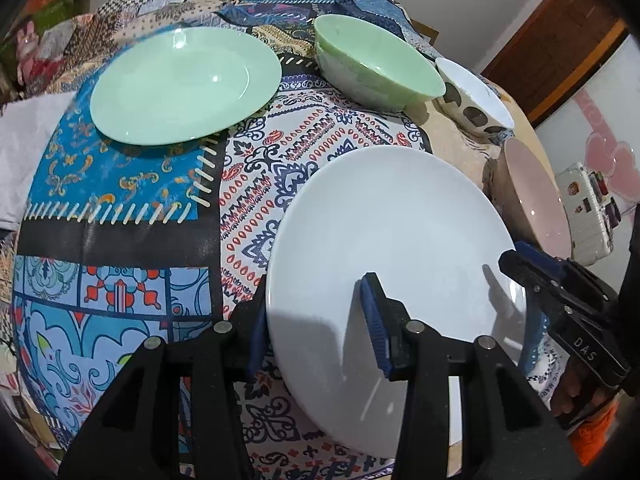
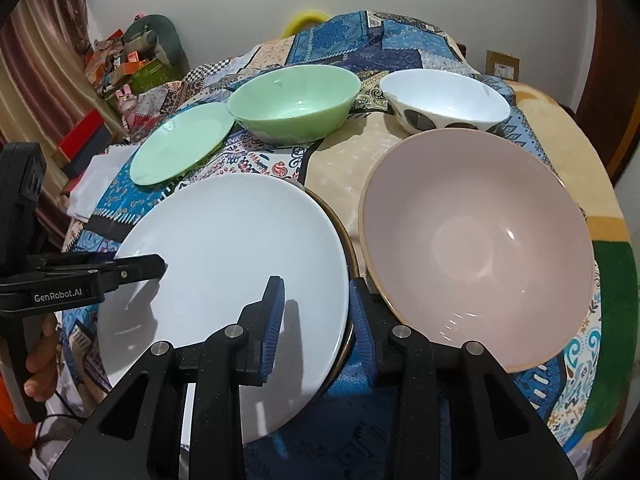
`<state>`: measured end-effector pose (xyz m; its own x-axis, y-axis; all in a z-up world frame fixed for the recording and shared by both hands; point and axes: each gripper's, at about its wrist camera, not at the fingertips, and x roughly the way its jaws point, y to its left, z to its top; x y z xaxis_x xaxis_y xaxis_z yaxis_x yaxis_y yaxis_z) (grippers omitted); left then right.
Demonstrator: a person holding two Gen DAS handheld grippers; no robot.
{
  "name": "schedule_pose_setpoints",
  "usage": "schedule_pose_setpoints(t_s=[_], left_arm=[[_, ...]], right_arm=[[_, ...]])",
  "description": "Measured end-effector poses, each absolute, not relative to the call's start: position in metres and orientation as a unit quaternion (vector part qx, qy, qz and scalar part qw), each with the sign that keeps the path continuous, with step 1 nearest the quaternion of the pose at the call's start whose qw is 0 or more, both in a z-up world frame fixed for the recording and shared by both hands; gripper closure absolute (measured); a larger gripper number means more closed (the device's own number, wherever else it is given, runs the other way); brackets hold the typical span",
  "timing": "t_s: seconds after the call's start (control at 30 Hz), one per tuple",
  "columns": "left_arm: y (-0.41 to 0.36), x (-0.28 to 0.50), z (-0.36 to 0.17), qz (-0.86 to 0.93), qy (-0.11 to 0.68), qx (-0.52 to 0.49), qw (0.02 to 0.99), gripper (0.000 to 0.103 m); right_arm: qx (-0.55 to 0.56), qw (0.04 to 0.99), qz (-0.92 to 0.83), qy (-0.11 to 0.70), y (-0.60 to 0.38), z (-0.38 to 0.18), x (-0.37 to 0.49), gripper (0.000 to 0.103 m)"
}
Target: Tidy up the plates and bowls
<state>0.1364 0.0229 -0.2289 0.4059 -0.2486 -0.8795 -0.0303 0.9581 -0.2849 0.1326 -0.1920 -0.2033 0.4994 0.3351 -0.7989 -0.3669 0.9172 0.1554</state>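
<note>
Plates and bowls stand unsorted on the patterned cloth (image 1: 120,184); judged from the layout, the task is at an early stage.

1. Left gripper (image 1: 316,280): jaws apart. They straddle the left rim of the white plate (image 2: 224,248), one finger outside the edge and one over the plate's face. No pad is seen pressing on the rim.
2. Right gripper (image 2: 316,282): jaws apart, set narrower than the left. They straddle the right rim of the same plate, one finger over the face and one outside the edge. No clamping contact is visible.
3. White plate: lies nearest the grippers, between them. A gold-edged rim (image 2: 352,248) shows under its right side, so it appears to rest on a second piece. What that piece is cannot be told.
4. Pink bowl (image 2: 480,240): stands upright just beside the white plate, on its right.
5. Green plate (image 1: 184,84): lies alone on the far left, apart from the white plate.
6. Green bowl (image 2: 296,100): stands behind, close to the green plate's edge.
7. White spotted bowl (image 2: 444,96): stands behind the pink bowl, to the right of the green bowl.

Count: two plates in plain view, one possible third below the white one; three bowls.

Done: at most one stacking of plates. Left: the green plate is not yet gathered with the white one, and no bowl is nested in another.
</note>
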Motion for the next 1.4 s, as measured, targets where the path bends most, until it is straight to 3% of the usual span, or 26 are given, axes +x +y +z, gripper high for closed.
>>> schedule_pose_setpoints(t_s=[0.53,0.87,1.07,1.4], left_arm=[[0.047,0.119,-0.181,-0.049,0.487,-0.122,0.864,0.059],[0.106,0.125,-0.145,0.024,0.44,-0.101,0.892,0.038],[0.148,0.152,-0.155,0.061,0.454,-0.1,0.883,0.033],[0.197,0.195,-0.204,0.075,0.478,-0.104,0.869,0.035]], right_arm=[[-0.023,0.876,0.231,0.422,-0.178,-0.175,0.124,0.071],[-0.048,0.874,0.273,0.399,-0.128,-0.159,0.151,0.056],[-0.068,0.866,0.294,0.399,-0.093,-0.163,0.174,0.053],[-0.079,0.84,0.304,0.443,-0.047,-0.196,0.222,0.053]])
